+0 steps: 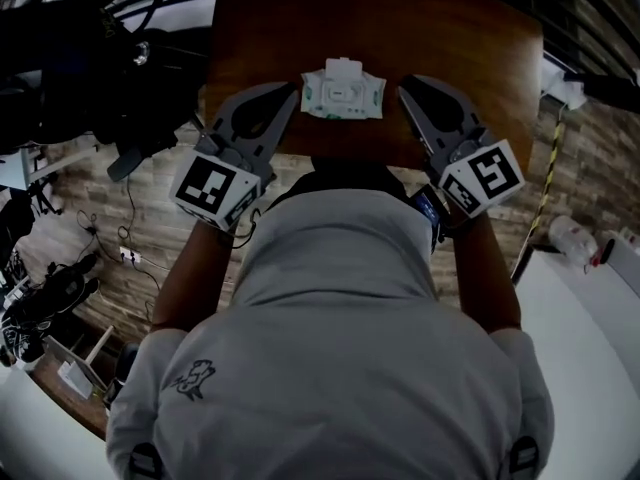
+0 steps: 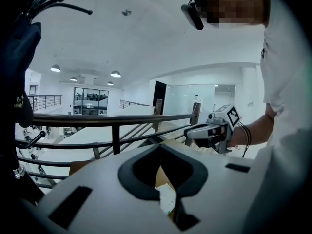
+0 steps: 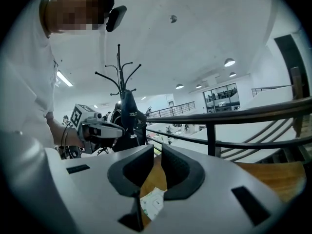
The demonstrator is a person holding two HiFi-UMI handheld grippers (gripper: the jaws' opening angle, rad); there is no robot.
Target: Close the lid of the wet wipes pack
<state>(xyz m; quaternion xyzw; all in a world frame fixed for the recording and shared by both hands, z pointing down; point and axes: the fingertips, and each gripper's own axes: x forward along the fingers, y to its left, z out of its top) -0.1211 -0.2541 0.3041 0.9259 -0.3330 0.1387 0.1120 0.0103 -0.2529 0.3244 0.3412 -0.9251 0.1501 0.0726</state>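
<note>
Jaws together and empty, the left gripper [image 1: 290, 90] sits at 9 o'clock of the wet wipes pack [image 1: 343, 96] on the wooden table [image 1: 460, 38]. The pack's lid [image 1: 343, 68] stands open at 12 o'clock. The right gripper [image 1: 408, 86], at 3 o'clock, is likewise closed on nothing.

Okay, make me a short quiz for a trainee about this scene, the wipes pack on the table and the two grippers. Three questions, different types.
1. True or false: the lid of the wet wipes pack is already closed.
2. What does the pack lie on? A. a wooden table B. a white tray C. the floor
3. Fill in: the left gripper and the right gripper both have their fingers ____, with nothing held.

Key: 1 false, the lid stands flipped open. 2 A. 3 shut.
</note>
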